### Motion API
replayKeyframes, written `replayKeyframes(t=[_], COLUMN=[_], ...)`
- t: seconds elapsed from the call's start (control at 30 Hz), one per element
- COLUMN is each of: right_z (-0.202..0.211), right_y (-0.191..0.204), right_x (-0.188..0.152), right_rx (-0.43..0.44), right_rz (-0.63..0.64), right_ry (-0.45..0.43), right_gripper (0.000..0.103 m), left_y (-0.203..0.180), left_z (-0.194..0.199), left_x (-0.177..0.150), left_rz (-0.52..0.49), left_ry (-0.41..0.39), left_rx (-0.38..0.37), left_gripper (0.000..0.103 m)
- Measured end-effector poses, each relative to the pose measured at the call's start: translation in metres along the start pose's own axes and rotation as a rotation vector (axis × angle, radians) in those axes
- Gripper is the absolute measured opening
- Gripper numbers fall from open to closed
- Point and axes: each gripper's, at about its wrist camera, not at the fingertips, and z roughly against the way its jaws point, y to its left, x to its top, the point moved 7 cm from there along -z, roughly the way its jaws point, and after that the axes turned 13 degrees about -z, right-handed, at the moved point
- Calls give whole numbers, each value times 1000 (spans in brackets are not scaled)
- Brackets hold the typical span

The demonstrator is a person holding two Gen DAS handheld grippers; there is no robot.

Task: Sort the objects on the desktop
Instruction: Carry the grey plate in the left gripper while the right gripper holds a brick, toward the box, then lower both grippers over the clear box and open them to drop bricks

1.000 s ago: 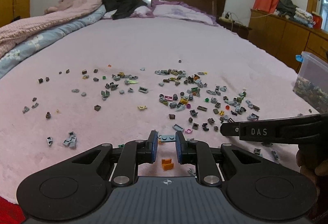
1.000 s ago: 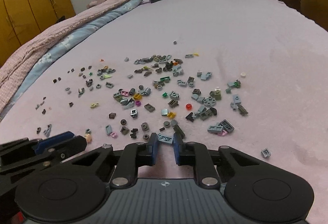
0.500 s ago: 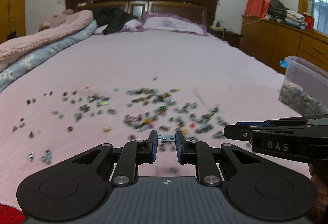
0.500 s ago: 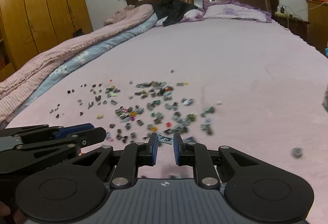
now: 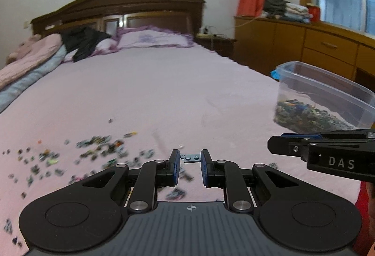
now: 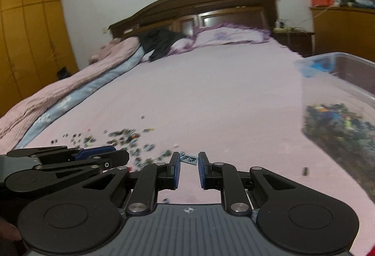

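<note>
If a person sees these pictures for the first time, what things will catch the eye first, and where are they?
First, each gripper pinches a small grey studded plate between its fingertips: the left gripper and the right gripper, both low in the middle. Next, the clear plastic tub of mixed small bricks stands at the right on the pink bedsheet. A scatter of tiny colourful bricks lies at the left.
</note>
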Motion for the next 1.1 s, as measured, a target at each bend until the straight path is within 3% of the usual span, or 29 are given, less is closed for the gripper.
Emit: replayKeyframes(t=[0.27, 0.5, 0.87, 1.1], right_z=[12, 22, 54, 69], right_y=[-35, -67, -130, -180], right_x=[16, 35, 75, 95], right_rx=[-27, -72, -188, -261], right_rz=[-39, -63, -119, -144], right_ry=[-55, -122, -303, -383], right_gripper=[17, 17, 17, 17], left_y=[-23, -59, -144, -200], left_z=[-19, -36, -60, -86], left_x=[26, 62, 143, 166], left_rz=[-42, -101, -241, -272], left_ry=[-27, -89, -241, -227], left_rx=[-31, -104, -259, -353], left_gripper=[20, 20, 20, 20])
